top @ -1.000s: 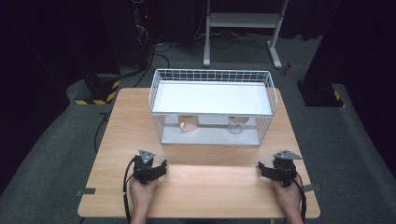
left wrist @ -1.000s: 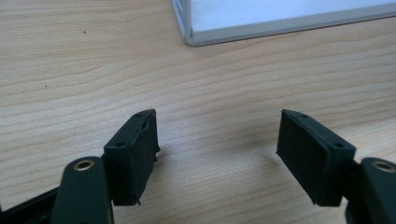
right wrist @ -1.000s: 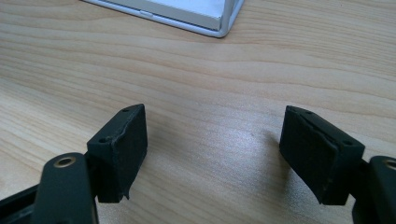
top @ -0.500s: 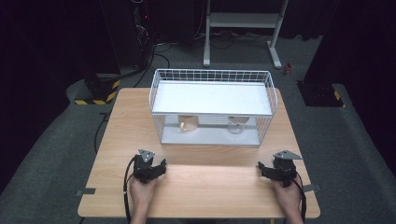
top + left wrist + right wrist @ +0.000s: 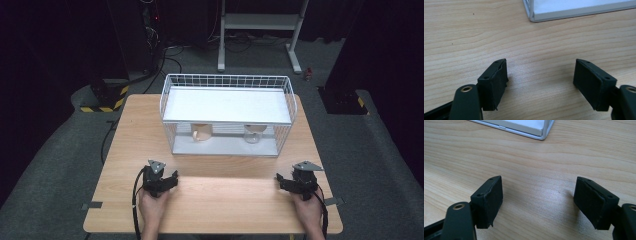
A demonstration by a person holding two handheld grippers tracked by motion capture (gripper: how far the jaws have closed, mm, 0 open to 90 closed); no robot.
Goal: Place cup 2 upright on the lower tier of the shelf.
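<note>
Your left gripper (image 5: 540, 75) has its jaws wide apart with nothing but bare wood between them; they have just been opening a little further. Its pads (image 5: 495, 83) sit low over the table (image 5: 225, 200), close to the near edge on your left side, seen from above at (image 5: 159, 180). Your right gripper (image 5: 537, 195) also stands with jaws spread and nothing between them, pads (image 5: 490, 200) just above the wood, near the front edge on your right (image 5: 299, 181). Both hands (image 5: 152, 207) grip from behind, cables trailing back toward you. Ahead of both grippers, well apart from them, a white wire rack (image 5: 227, 116) stands at the middle of the table's far half; its near corner shows at the top of each gripper view (image 5: 534, 17). Under its white shelf sit two cups: a tan mug (image 5: 202, 133) to the left, a paler cup (image 5: 253, 134) to the right, apart from each other.
</note>
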